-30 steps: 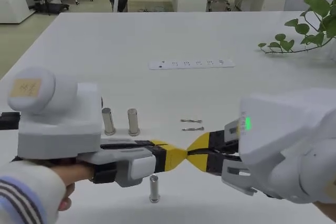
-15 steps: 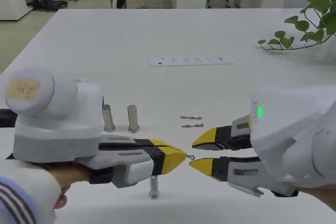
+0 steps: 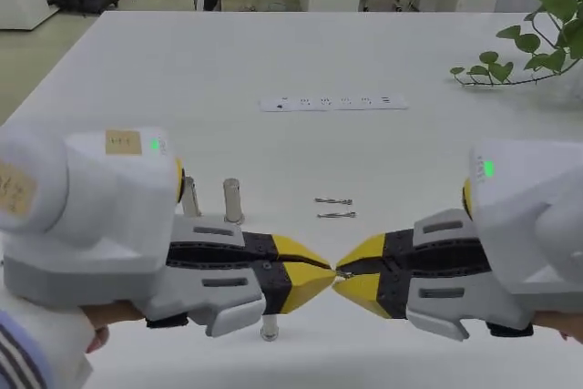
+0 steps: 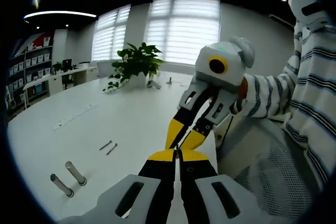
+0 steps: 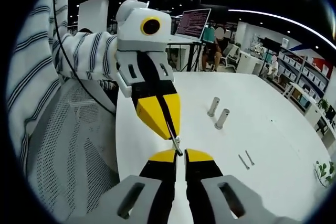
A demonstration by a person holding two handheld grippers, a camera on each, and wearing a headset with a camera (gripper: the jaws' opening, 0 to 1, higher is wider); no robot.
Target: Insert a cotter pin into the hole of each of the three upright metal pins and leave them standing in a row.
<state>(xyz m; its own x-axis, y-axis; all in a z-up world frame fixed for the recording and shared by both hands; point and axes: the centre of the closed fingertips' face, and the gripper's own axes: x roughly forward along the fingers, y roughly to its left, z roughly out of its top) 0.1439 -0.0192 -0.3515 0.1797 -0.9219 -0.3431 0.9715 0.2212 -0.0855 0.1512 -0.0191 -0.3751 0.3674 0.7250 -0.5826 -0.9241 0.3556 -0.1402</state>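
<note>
My left gripper (image 3: 321,271) and right gripper (image 3: 342,274) meet tip to tip above the table's near edge. Both are shut on one small cotter pin (image 3: 338,272), which bridges their yellow tips. In the right gripper view the cotter pin (image 5: 176,142) sticks out of the left gripper's jaws into my right gripper (image 5: 179,154). Two upright metal pins (image 3: 232,199) stand side by side behind the left gripper. A third upright pin (image 3: 268,328) stands under it, mostly hidden. Two spare cotter pins (image 3: 335,208) lie on the table beyond the tips.
A white power strip (image 3: 332,103) lies across the middle of the white table (image 3: 273,61). A leafy plant (image 3: 537,34) trails in at the far right. Chairs and office furniture stand beyond the far edge.
One second ago the grippers were tip to tip. Half a second ago the right gripper was open and drawn back from the pin in the left. Now its jaws have shut on the pin.
</note>
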